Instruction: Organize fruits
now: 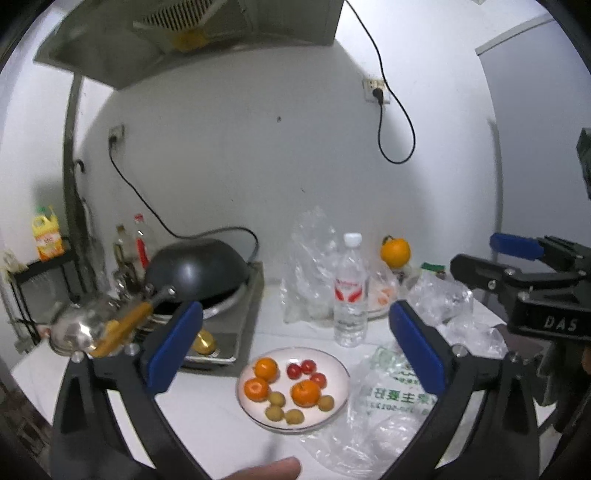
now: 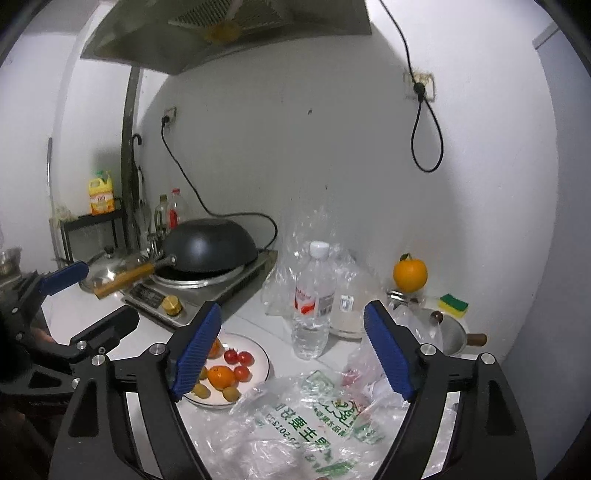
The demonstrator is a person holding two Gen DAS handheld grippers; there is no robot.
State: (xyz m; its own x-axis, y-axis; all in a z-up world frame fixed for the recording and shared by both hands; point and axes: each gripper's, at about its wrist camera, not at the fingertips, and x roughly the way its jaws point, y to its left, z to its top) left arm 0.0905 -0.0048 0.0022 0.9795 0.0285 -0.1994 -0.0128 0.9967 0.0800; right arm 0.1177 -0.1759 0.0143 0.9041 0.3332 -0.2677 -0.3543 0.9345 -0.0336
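On the white surface (image 1: pixel 207 413) sits a round white plate (image 1: pixel 341 373) holding three orange mandarins (image 1: pixel 305 393), three red cherry tomatoes (image 1: pixel 307 366) and several small yellow-brown fruits (image 1: pixel 276 399). The left gripper (image 1: pixel 295 347) hangs above it with its blue pads spread wide, holding nothing. The right gripper (image 2: pixel 291 354) is likewise released and empty, over a crumpled clear plastic bag with green print (image 2: pixel 314 424) just beside the plate. A clear water bottle (image 1: pixel 350 291) stands behind, and a large orange (image 1: pixel 395 252) rests near the wall.

A home kitchen: a wok (image 1: pixel 195 266) sits on an induction cooker (image 1: pixel 236 325) at ten o'clock, under a range hood (image 1: pixel 184 33) at twelve.
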